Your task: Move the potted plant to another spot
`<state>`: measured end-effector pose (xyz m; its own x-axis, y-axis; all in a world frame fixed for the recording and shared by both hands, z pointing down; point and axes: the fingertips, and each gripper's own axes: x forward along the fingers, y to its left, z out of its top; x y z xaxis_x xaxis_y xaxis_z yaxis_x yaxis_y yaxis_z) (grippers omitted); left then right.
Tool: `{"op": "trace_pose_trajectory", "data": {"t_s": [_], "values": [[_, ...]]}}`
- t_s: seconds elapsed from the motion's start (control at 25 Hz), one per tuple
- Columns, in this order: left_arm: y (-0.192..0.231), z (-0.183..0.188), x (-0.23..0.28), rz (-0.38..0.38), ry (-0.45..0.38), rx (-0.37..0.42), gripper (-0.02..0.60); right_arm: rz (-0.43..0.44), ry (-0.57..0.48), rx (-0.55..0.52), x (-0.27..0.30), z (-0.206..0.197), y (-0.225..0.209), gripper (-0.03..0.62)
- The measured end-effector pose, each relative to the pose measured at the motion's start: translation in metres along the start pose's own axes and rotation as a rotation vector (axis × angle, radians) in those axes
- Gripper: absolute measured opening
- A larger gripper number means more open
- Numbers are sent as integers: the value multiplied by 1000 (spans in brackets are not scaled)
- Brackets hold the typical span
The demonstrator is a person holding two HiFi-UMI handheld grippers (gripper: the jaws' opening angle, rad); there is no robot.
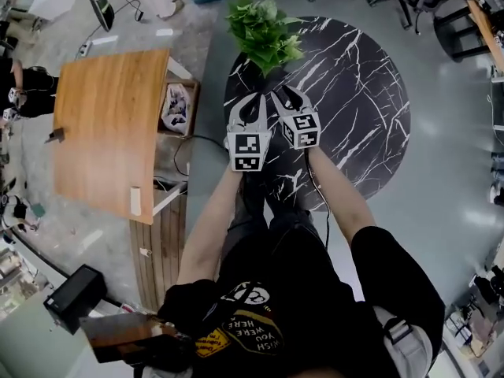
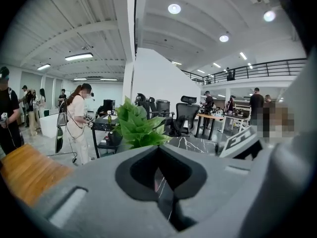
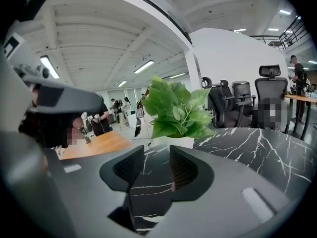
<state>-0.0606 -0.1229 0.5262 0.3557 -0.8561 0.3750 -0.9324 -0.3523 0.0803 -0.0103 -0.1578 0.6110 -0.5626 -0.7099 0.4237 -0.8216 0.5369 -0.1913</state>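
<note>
The potted plant (image 1: 264, 28), leafy green in a white pot, stands at the far left edge of the round black marble table (image 1: 354, 93). Both grippers hover side by side over the table, just short of the plant. My left gripper (image 1: 257, 98) is shut, its fingertips meeting, with nothing in it. My right gripper (image 1: 286, 94) is open a little and empty. In the left gripper view the plant (image 2: 136, 128) rises just beyond the closed left gripper (image 2: 158, 148). In the right gripper view the plant (image 3: 176, 110) stands straight ahead of the right gripper (image 3: 157, 150), and marble shows through the gap.
A wooden table (image 1: 110, 124) stands to the left, with a small open box (image 1: 177, 107) of clutter between it and the marble table. Office chairs (image 3: 270, 98) and desks lie beyond. Several people (image 2: 77, 118) stand in the background at left. A black box (image 1: 75, 298) sits near my feet.
</note>
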Motion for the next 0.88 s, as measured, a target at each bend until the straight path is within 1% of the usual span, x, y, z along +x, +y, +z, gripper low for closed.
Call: {"op": "trace_pose_trajectory", "data": {"t_s": [0.08,0.2,0.24,0.36,0.44,0.52,0.64,0.68,0.72,0.88], "values": [[10,-11,9,2,4,-37,5,-29,17,-17,27,-15,-11,230],[25,-21,18,9,-3,-84,5,-80,41,-47,65,-32,-31,320],[29,-22,19,7,-12,-101,5,-91,53,-61,78,-35,-39,384],[37,-22,18,0,-42,-151,5,-113,86,-69,113,-39,-59,496],[43,-22,17,1,-51,-162,5,-112,92,-79,134,-34,-64,512],[45,-23,15,4,-52,-168,5,-112,75,-100,149,-26,-65,522],[44,-24,13,7,-48,-178,5,-141,49,-104,160,-21,-67,522],[43,-24,13,8,-51,-180,5,-158,40,-106,162,-20,-70,506],[42,-22,13,9,-57,-181,5,-172,29,-112,163,-19,-72,474],[36,-17,12,1,-73,-178,5,-178,9,-127,164,-17,-73,472]]}}
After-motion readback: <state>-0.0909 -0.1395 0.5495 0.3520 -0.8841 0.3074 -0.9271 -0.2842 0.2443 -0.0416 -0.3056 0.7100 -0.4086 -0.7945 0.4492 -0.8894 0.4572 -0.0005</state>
